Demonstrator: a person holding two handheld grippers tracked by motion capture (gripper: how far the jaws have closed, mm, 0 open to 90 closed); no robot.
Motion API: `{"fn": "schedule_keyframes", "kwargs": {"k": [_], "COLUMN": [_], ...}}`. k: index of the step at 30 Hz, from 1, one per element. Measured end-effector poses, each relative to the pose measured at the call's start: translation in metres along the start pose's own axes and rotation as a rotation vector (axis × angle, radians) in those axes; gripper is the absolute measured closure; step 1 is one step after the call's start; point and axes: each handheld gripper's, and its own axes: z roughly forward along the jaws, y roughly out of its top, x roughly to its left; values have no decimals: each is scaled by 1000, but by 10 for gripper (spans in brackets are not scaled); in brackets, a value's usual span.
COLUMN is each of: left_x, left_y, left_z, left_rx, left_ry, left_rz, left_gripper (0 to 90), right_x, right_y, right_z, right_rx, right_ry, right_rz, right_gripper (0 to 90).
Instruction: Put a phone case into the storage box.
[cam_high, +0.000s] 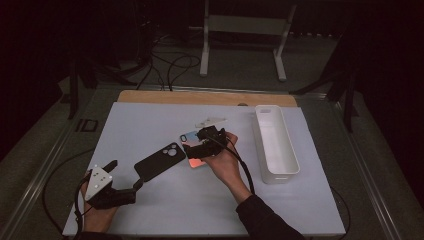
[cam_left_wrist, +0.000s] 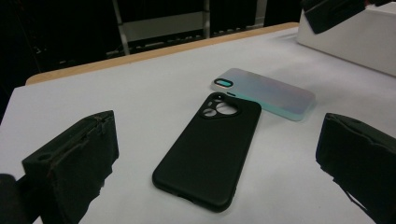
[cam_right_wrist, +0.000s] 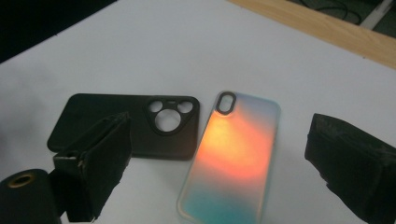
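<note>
A black phone case (cam_high: 160, 161) lies back up on the white mat (cam_high: 150, 120), camera holes toward the far side. Right beside it lies an iridescent phone case (cam_high: 191, 159), glowing orange and teal (cam_right_wrist: 233, 154). My right gripper (cam_high: 200, 145) hovers open over the iridescent case, which sits between its jaws in the right gripper view (cam_right_wrist: 224, 149); the black case (cam_right_wrist: 126, 123) lies to the left there. My left gripper (cam_high: 125, 174) stands open at the near left, short of the black case (cam_left_wrist: 210, 149). Beyond that case is the iridescent case (cam_left_wrist: 266, 93).
A long white tray (cam_high: 275, 142) stands at the mat's right side, its wall also in the left gripper view (cam_left_wrist: 355, 42). The wooden table edge (cam_high: 200, 97) runs along the back. Beyond it are a metal stand (cam_high: 242, 35) and floor cables.
</note>
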Motion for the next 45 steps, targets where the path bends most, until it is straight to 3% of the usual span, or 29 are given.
{"fn": "schedule_keyframes", "kwargs": {"k": [27, 45], "left_x": [1, 1], "left_y": [0, 0], "left_z": [0, 0], "left_rx": [2, 3], "left_ry": [2, 5], "left_rz": [-2, -5], "left_gripper": [0, 0], "right_x": [-1, 1], "right_y": [-10, -17], "right_z": [45, 60], "right_rx": [133, 214], "right_ry": [-27, -26], "right_rz": [34, 40], "right_gripper": [74, 74]}}
